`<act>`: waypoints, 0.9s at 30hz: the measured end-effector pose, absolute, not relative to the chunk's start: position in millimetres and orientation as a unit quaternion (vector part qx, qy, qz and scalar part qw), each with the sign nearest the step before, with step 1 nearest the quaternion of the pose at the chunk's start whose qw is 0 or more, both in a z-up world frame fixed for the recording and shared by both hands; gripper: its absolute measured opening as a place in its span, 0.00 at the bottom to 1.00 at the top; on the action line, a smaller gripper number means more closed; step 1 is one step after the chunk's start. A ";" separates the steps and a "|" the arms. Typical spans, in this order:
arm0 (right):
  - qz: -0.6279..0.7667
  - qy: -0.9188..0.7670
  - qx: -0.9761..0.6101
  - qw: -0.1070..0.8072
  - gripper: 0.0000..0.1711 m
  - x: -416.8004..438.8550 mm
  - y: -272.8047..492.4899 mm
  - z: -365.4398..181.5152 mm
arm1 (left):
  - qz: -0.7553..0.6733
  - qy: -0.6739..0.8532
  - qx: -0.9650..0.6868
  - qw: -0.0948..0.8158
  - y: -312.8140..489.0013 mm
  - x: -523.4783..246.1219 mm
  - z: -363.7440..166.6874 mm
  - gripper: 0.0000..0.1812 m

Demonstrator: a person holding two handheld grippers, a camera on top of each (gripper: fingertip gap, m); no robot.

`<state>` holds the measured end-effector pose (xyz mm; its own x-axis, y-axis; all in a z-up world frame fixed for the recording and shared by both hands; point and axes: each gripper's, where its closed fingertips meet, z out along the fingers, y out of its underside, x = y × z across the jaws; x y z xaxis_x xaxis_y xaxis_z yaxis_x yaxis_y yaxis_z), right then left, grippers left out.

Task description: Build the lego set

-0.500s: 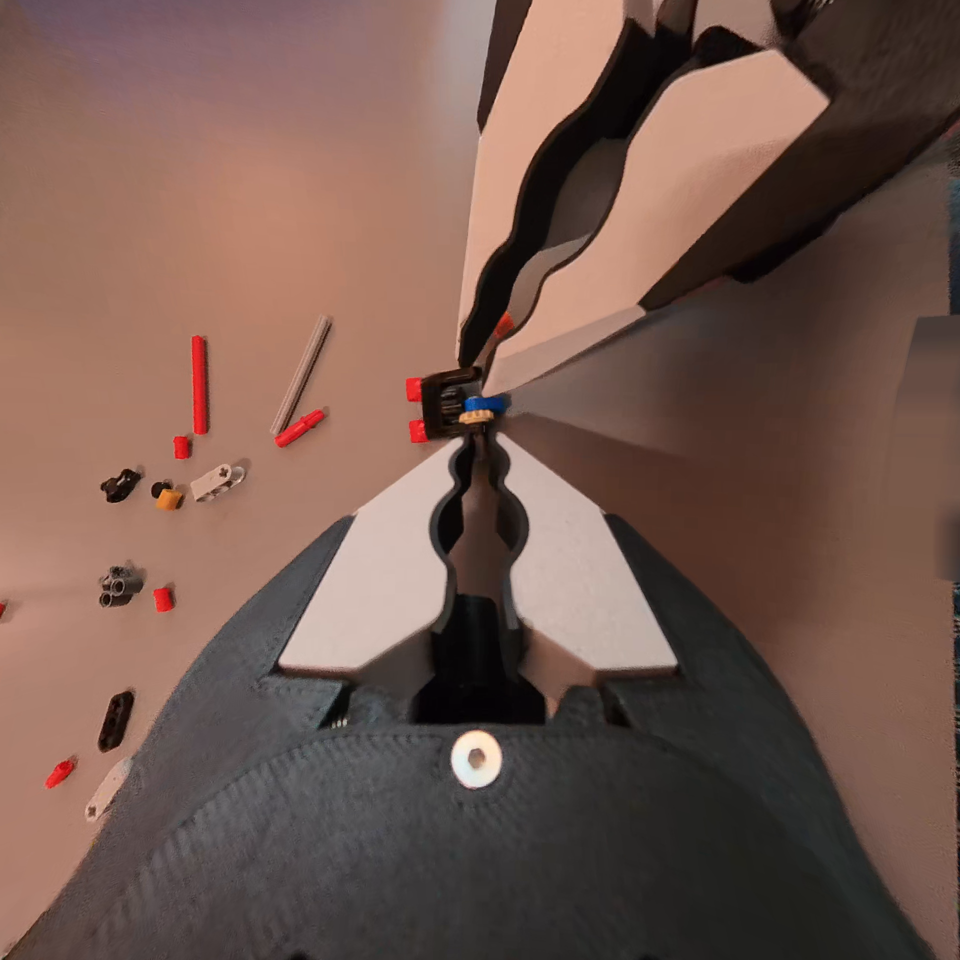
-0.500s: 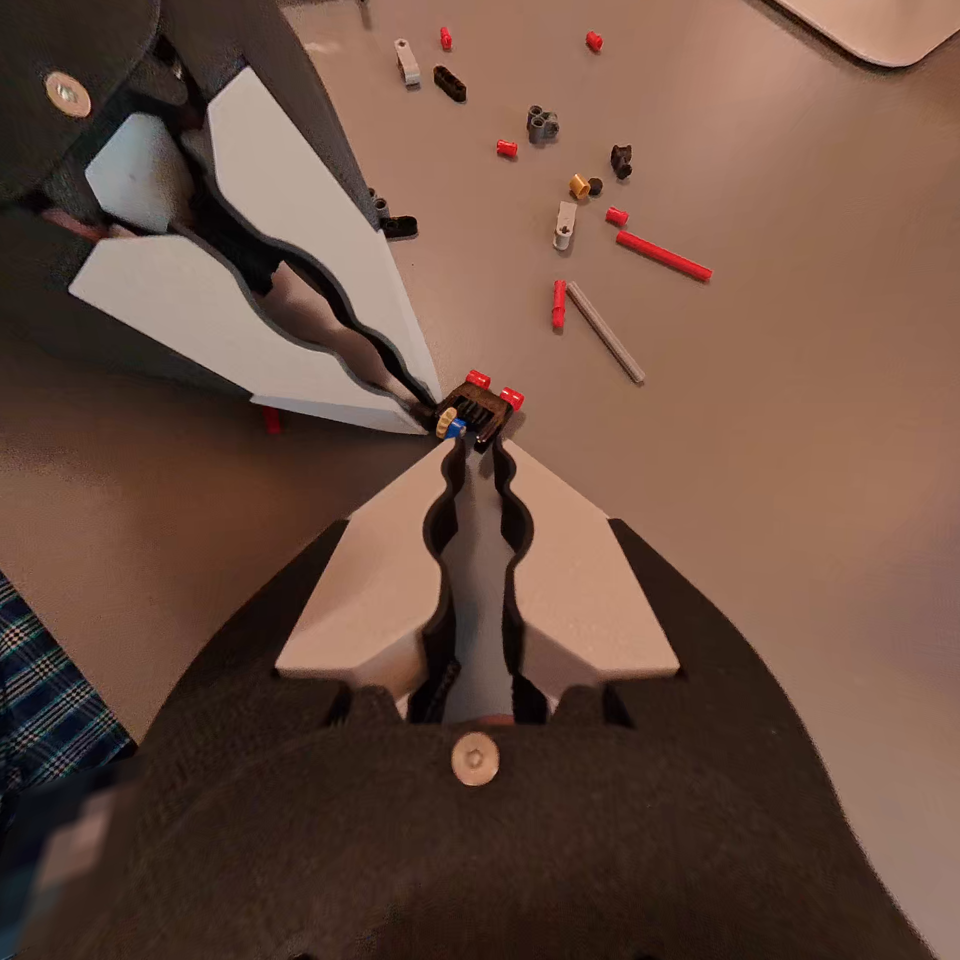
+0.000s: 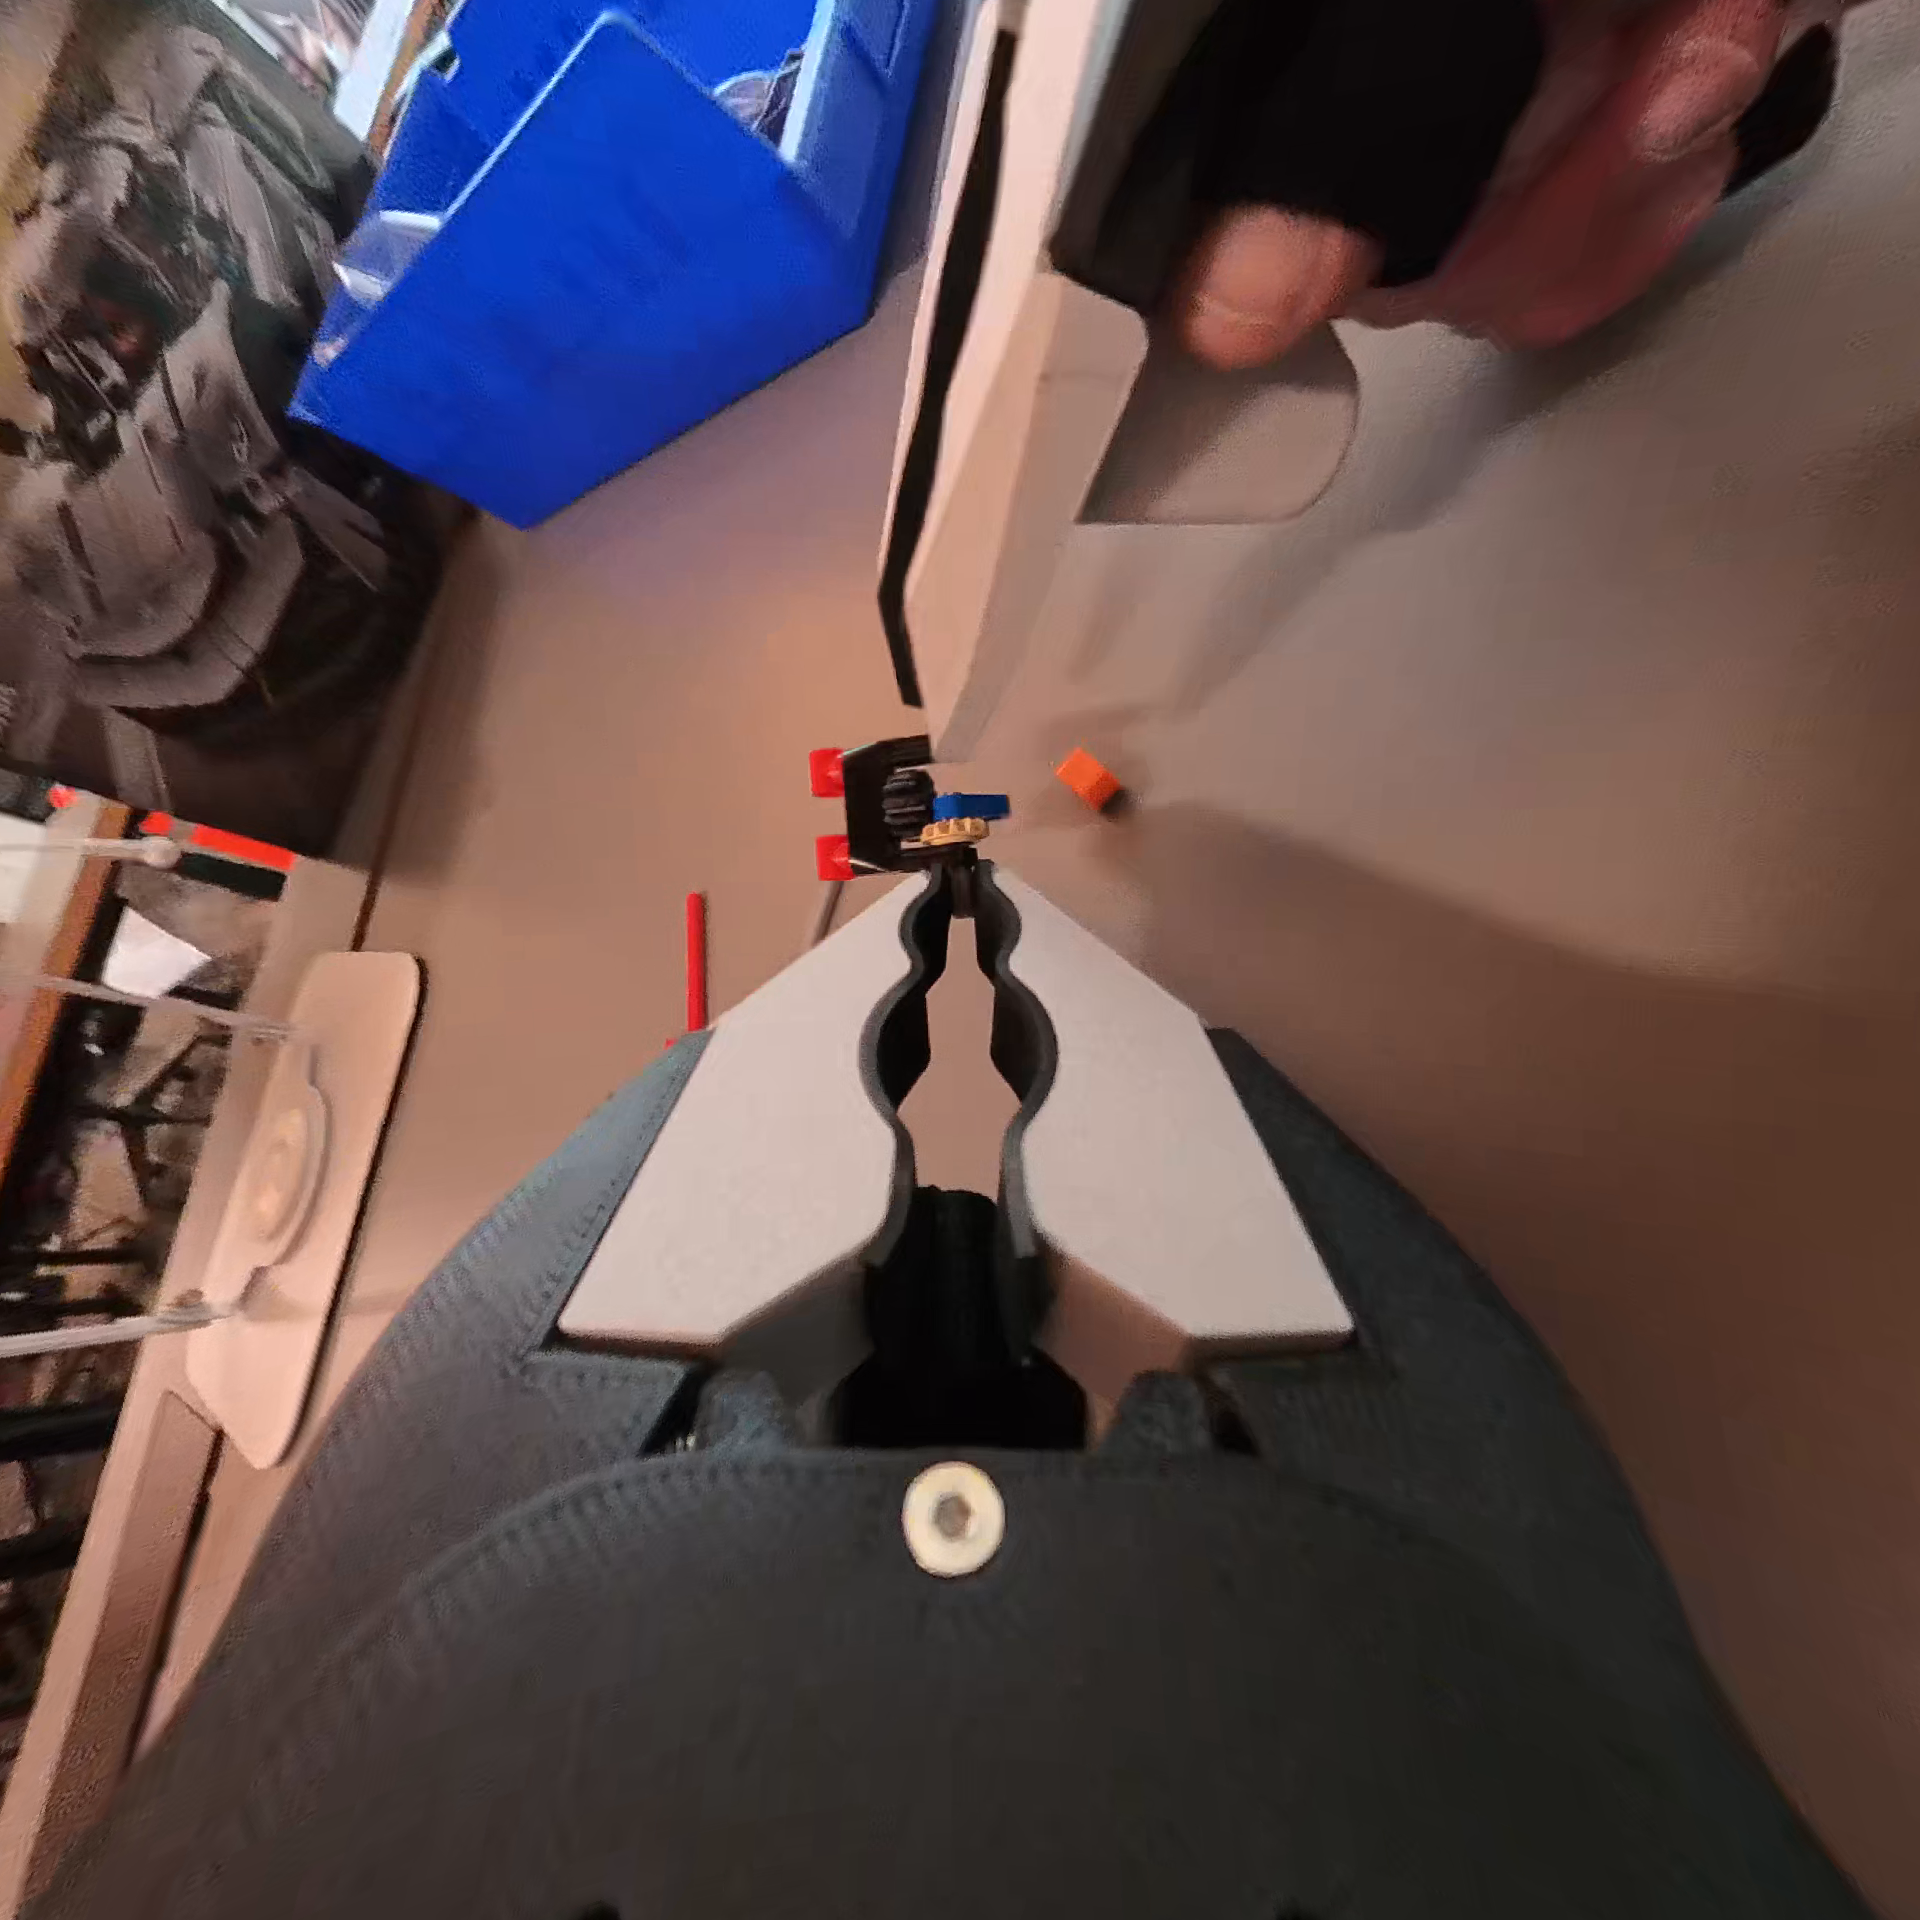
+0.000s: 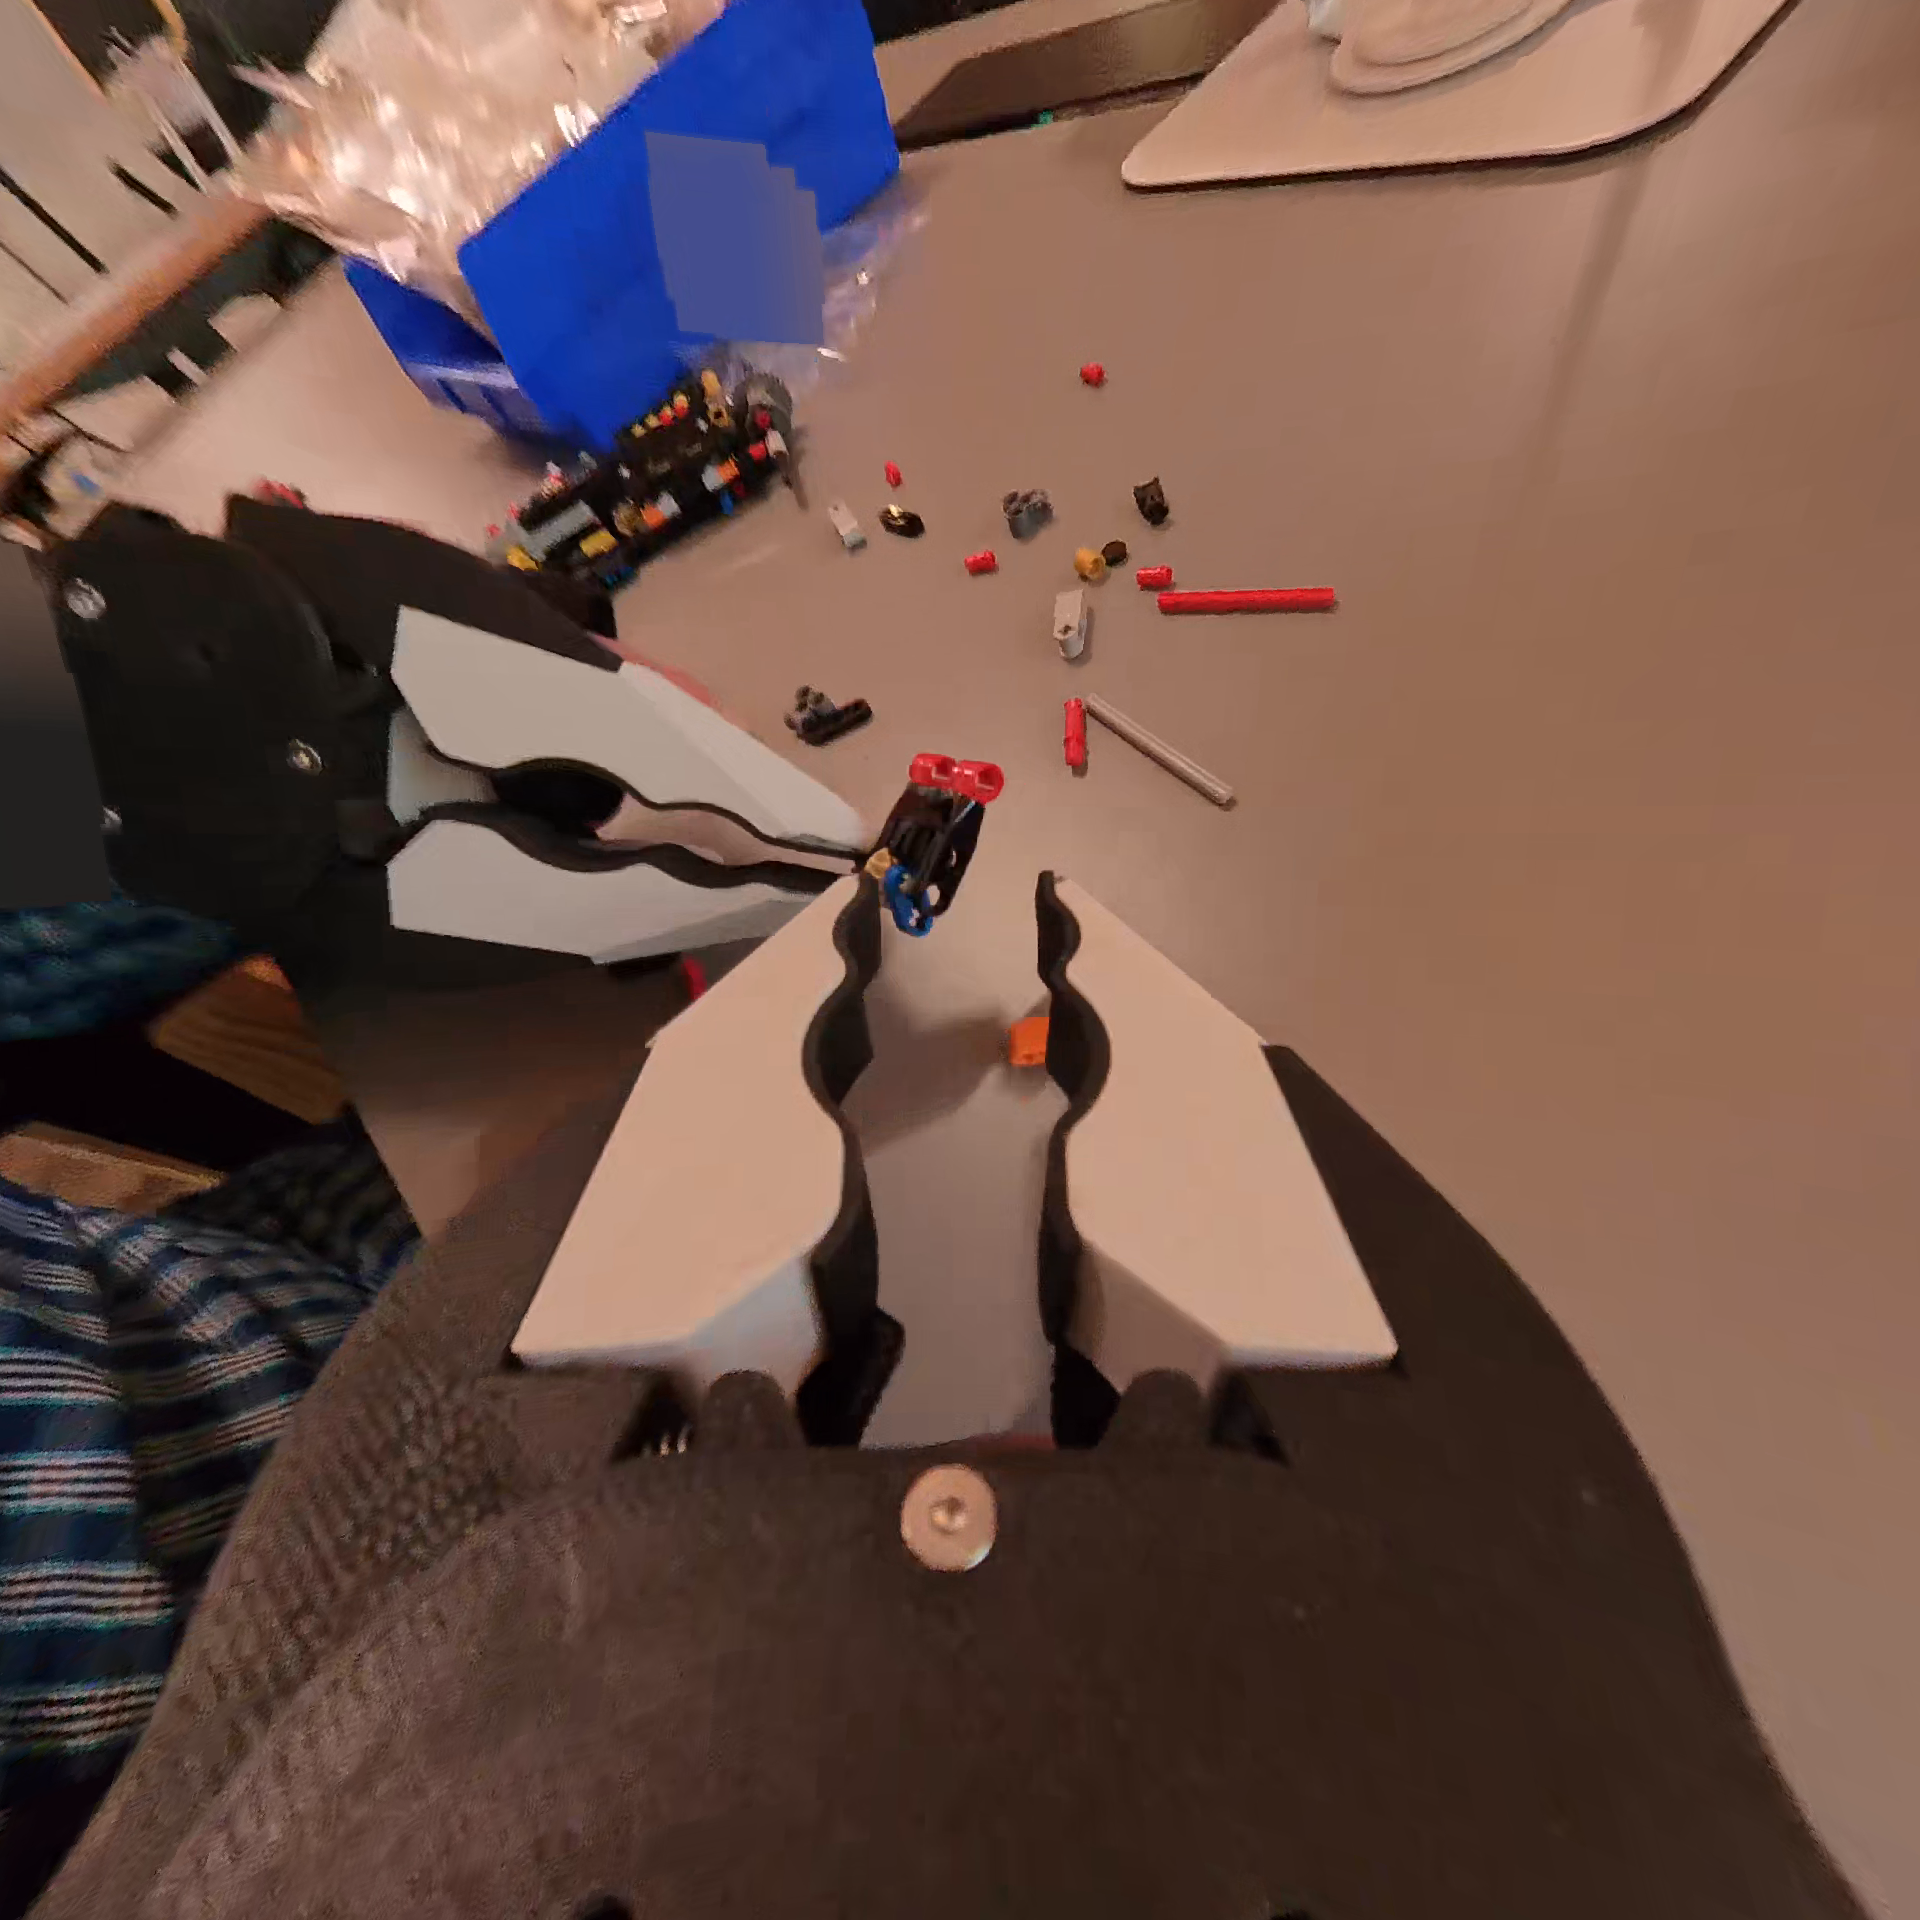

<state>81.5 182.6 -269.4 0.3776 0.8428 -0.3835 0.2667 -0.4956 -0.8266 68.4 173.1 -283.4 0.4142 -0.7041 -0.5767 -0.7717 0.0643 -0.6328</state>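
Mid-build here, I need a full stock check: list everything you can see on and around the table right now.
Lego assembly: 1, black with two red pins, blue and tan parts; held off the table at left gripper's tips.
Orange piece: 1, on table below right gripper.
Long red axle: 1, far right of loose parts.
Grey axle: 1, beside short red pin.
Small loose pieces: several, red, black, grey, tan; scattered mid-table.
Bagged parts: one pile, mixed colours, by bin.
Blue bin: 1, far left.
Beige mat: 1, far right.
Left gripper: shut on assembly.
Right gripper: open.
Hand: 1, on right gripper.
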 end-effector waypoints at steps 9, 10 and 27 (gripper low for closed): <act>0.499 -0.346 -0.718 0.340 0.06 76.9 174.4 -250.8 | 0.063 0.561 -0.635 0.527 170.5 78.6 -267.6 0.02; 0.506 -0.342 -0.712 0.347 0.06 77.4 175.2 -246.7 | 0.061 0.558 -0.633 0.534 171.4 79.3 -263.8 0.02; 0.493 -0.319 -0.648 0.486 0.05 75.4 263.4 -164.6 | -0.156 0.477 -0.654 0.566 252.5 63.8 -181.6 0.15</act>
